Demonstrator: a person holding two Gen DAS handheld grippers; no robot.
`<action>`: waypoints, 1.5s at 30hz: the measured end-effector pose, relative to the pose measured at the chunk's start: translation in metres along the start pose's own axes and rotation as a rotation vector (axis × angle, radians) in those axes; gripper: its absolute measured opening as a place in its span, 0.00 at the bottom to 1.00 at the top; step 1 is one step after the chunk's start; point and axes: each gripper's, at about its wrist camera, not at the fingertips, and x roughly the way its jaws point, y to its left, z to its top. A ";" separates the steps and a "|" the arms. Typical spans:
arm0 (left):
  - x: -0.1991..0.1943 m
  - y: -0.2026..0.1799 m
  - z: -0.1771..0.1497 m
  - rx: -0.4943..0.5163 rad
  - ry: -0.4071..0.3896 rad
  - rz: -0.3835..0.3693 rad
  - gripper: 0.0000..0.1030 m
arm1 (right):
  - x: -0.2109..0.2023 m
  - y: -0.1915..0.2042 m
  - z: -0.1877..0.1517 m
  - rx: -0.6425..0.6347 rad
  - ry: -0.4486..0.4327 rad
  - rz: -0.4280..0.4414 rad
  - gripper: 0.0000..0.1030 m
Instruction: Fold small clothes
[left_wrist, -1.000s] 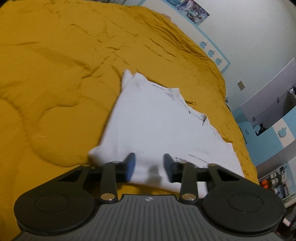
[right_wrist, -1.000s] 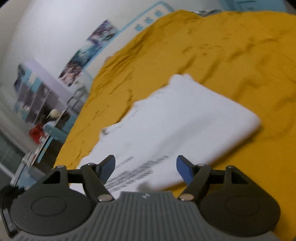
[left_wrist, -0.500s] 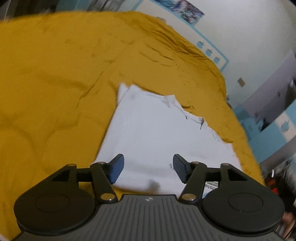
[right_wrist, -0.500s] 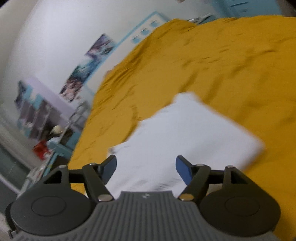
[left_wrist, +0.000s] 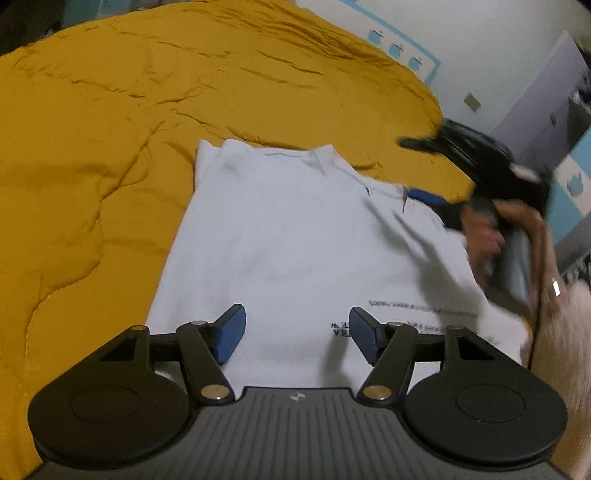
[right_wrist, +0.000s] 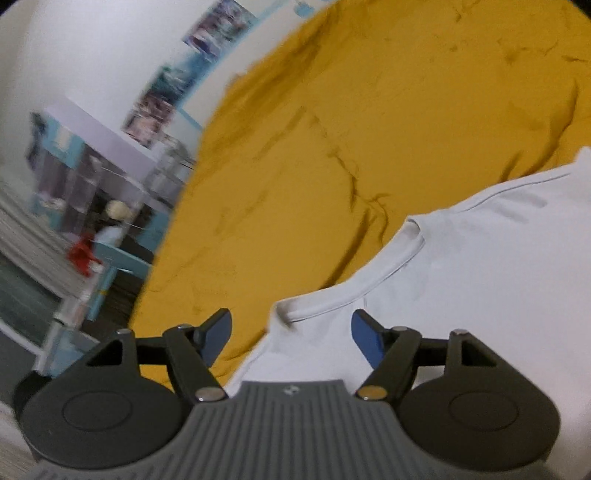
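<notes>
From my left wrist camera, I see a white T-shirt (left_wrist: 295, 236) lying flat on a mustard-yellow quilted bedspread (left_wrist: 110, 147). Its sides look already turned in, giving a long, roughly rectangular shape with the collar at the far end and black printed lettering near me. I judge the lengthwise folds done and the crosswise fold still ahead. My left gripper (left_wrist: 295, 334) hovers over the near hem, its blue-padded jaws opening wide with nothing pressed between them. At the right edge, blurred, a hand (left_wrist: 491, 236) carries my right gripper (left_wrist: 428, 166) toward the collar.

From my right wrist camera, the right gripper (right_wrist: 291, 334) stands wide and empty just over the ribbed collar (right_wrist: 351, 295). The shirt is soft, thin cotton with light creases; the bedspread is puffy and wrinkled. Shelves and posters beyond are smeared.
</notes>
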 end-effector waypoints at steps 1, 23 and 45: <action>0.003 -0.001 0.000 0.012 0.006 0.004 0.76 | 0.009 -0.001 -0.001 -0.005 0.010 -0.023 0.66; 0.001 -0.003 0.003 0.064 0.039 0.009 0.85 | -0.038 -0.019 -0.065 -0.132 0.104 -0.132 0.67; -0.063 0.044 0.030 0.009 0.051 -0.022 0.80 | -0.188 -0.037 -0.155 -0.171 0.148 -0.003 0.73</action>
